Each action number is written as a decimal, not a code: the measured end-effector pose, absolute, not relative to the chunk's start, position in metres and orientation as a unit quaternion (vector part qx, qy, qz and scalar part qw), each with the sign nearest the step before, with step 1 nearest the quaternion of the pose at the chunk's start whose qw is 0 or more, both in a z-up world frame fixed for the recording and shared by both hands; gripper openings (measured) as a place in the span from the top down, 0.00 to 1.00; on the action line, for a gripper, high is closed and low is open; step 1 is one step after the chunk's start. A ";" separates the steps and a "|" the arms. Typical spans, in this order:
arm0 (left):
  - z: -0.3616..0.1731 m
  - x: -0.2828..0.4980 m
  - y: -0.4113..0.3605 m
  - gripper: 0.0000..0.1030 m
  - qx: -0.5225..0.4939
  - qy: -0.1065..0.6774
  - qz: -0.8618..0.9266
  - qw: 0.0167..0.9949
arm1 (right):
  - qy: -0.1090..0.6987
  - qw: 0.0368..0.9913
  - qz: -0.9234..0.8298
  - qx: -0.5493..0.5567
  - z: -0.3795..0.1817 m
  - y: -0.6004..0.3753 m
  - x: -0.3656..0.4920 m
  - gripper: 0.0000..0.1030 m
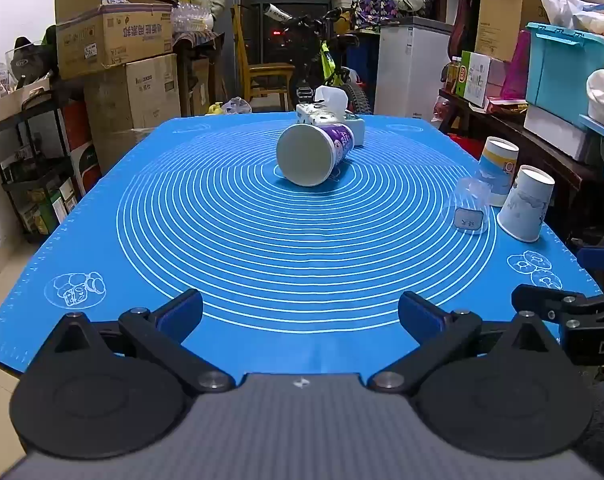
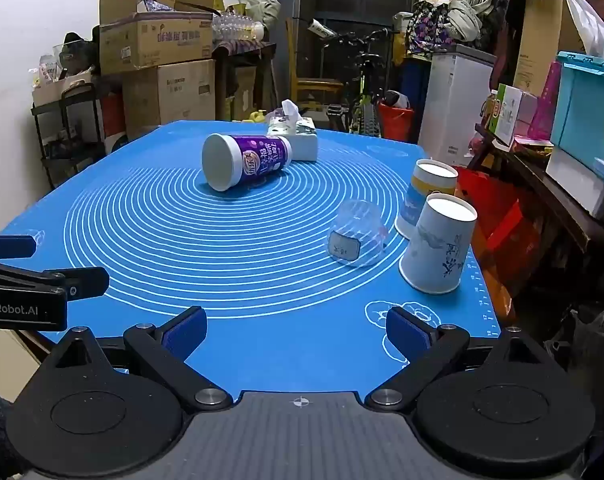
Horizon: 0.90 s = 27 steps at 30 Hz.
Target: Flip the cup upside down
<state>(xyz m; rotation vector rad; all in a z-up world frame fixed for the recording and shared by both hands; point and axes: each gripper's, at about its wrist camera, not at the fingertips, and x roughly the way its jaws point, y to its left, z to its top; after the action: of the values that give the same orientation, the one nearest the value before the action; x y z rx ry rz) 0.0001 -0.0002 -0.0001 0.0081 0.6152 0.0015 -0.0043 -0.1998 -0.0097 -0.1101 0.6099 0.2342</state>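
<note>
A purple and white paper cup (image 1: 313, 152) lies on its side near the middle of the blue mat (image 1: 262, 248), its wide end toward me; it also shows in the right wrist view (image 2: 244, 160). My left gripper (image 1: 300, 312) is open and empty at the mat's near edge, well short of the cup. My right gripper (image 2: 296, 330) is open and empty at the near right of the mat (image 2: 222, 280). Each gripper's side shows at the edge of the other's view.
Upside down at the mat's right edge stand a clear plastic cup (image 2: 357, 236), a white paper cup (image 2: 439, 244) and a yellow-blue paper cup (image 2: 425, 192). A tissue box (image 2: 296, 136) sits just behind the lying cup. Cardboard boxes, shelves and a bicycle surround the table.
</note>
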 end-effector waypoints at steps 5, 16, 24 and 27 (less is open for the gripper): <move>0.000 0.000 0.000 0.00 0.004 0.302 0.001 0.953 | 0.302 0.945 0.116 -0.052 -0.010 -0.200 -0.004 0.06; -0.001 0.000 0.001 0.00 0.001 0.304 0.001 0.953 | 0.304 0.944 0.116 -0.052 -0.010 -0.201 -0.003 0.06; -0.001 0.003 0.000 0.00 0.005 0.306 -0.002 0.952 | 0.305 0.943 0.118 -0.053 -0.016 -0.201 0.000 0.06; -0.002 0.003 0.000 0.00 0.006 0.306 -0.002 0.952 | 0.306 0.943 0.118 -0.053 -0.016 -0.200 -0.001 0.06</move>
<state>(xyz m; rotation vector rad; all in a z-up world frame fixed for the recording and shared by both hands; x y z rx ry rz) 0.0026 0.0003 -0.0019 0.0116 0.6214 -0.0050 -0.0006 -0.2005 -0.0157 -0.1081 0.6239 0.2398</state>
